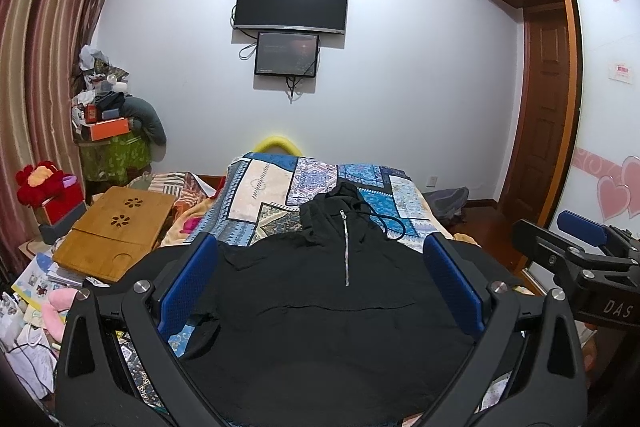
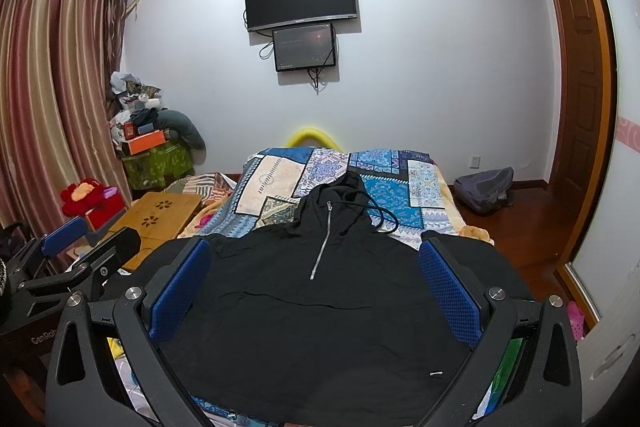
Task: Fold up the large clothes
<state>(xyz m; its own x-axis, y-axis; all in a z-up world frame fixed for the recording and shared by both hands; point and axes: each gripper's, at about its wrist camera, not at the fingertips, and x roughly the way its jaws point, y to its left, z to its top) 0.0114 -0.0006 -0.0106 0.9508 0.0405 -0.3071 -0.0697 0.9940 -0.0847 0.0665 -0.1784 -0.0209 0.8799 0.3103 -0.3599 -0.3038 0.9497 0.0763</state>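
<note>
Black hoodie (image 1: 320,299) spread flat on patchwork bedspread (image 1: 272,195), hood twd far wall, 2 grippers above near hem, left gripper (image 1: 320,279) jaws wide apart, right gripper (image 2: 316,275) likewise, both apparently holding nothing.

The lower hem of the black zip-front hooded sweatshirt (image 1: 320,307) is cut off by the bottom edge in both views. The patchwork blue patterned bedspread (image 1: 276,187) is mostly hidden under it. The small lit wall screen (image 1: 287,53) shows text too small to read (only a dim glow).
</note>
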